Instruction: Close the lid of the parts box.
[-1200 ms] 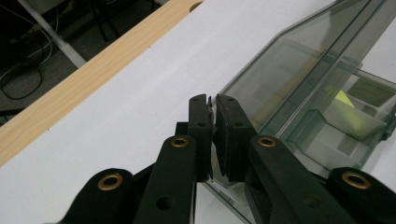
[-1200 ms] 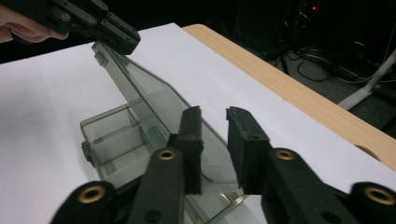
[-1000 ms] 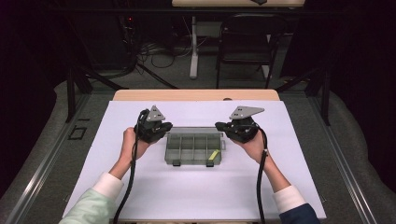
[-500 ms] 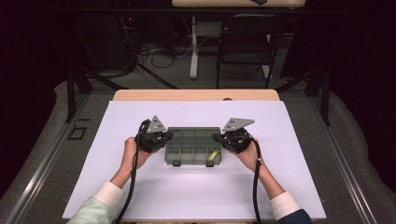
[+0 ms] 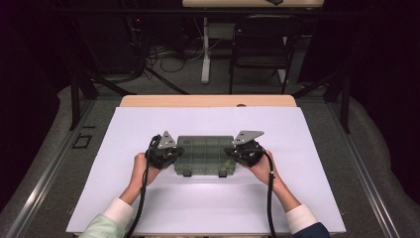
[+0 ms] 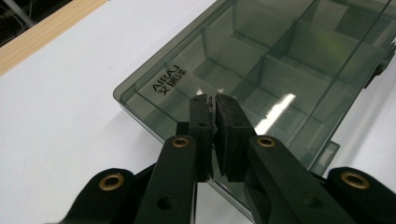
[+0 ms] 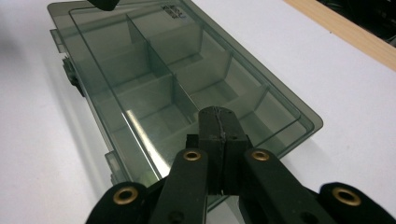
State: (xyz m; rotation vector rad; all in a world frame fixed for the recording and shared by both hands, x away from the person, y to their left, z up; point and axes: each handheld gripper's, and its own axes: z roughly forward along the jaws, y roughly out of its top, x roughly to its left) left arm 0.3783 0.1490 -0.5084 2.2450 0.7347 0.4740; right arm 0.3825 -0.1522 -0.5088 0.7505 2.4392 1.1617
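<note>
A smoky clear organizer box with inner dividers lies shut at the middle of the white table. Its lid carries the print "AIRAJ" near one corner. My left gripper is at the box's left end. In the left gripper view its jaws are shut, with the tips over the lid and nothing between them. My right gripper is at the box's right end. Its shut tips sit over the lid in the same way. A hand holds each gripper.
Two small latches stick out of the box's near side. The wooden table edge runs along the far side of the white sheet. Beyond it stand a black chair and floor cables.
Both grippers have come inward and toward the person, from behind the box's far corners to its two ends. The box has stayed in place.
</note>
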